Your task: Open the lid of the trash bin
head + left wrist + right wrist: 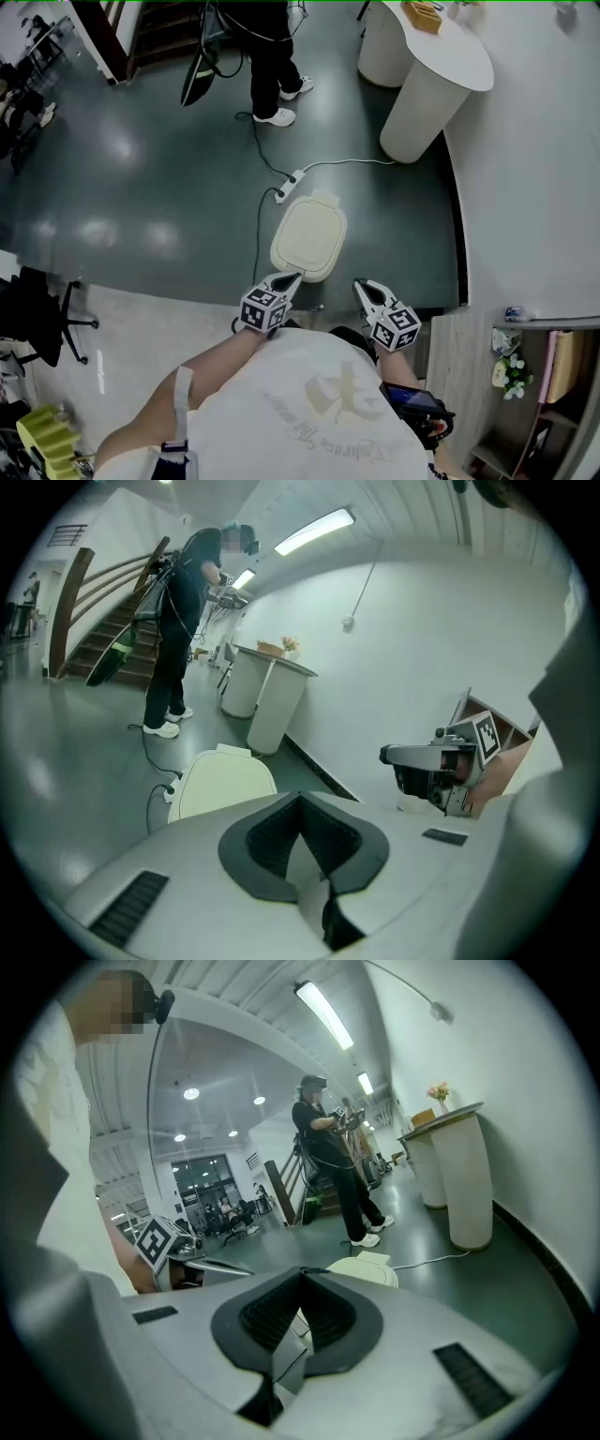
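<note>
Left hand-held gripper [287, 280] and right hand-held gripper [363, 286]: jaws together, both empty, held close to the person's torso. Trash bin lid [308, 236] closed, just ahead on floor [141, 178], untouched.

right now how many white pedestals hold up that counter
2. The near pedestal stands beyond the trash bin; the far pedestal sits behind it at the frame's top. Others may lie out of view.

Head view steeply down; gripper views level; sharing trash bin [308, 239].
</note>
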A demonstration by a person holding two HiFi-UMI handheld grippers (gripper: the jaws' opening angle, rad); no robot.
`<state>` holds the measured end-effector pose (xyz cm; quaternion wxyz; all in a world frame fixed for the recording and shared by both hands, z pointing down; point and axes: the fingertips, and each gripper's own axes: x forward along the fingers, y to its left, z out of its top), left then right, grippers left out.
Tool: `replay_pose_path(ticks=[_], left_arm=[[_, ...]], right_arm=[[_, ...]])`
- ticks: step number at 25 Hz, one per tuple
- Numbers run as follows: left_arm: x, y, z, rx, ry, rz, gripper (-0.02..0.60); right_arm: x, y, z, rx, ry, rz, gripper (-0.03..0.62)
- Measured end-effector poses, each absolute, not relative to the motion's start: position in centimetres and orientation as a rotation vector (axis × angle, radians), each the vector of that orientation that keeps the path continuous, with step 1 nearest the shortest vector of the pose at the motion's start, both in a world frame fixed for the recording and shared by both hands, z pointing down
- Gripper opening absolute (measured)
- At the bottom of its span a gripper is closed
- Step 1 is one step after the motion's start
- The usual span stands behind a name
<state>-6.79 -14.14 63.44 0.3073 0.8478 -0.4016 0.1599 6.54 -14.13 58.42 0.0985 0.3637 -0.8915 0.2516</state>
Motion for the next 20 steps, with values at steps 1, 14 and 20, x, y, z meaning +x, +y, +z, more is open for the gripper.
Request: replay_pose_path(ticks=[1, 14, 20], left_arm=[[-6.9, -14.2, 63.5, 2.241, -1.063, 0.420, 0.014], [-10.4, -14.7, 66.7, 2.091, -1.174, 0.407, 0.014], [-9.1, -13.9, 68.7, 2.067, -1.131, 0.444, 0.015]], right_arm=[[6.5, -14.2, 58.5, 1.076, -2.634, 0.745, 0.006], [5.2, -14.7, 60.6, 0.994, -2.605, 0.809, 0.006], [5.0, -15.5, 61.7, 0.954, -2.597, 0.842, 0.006]])
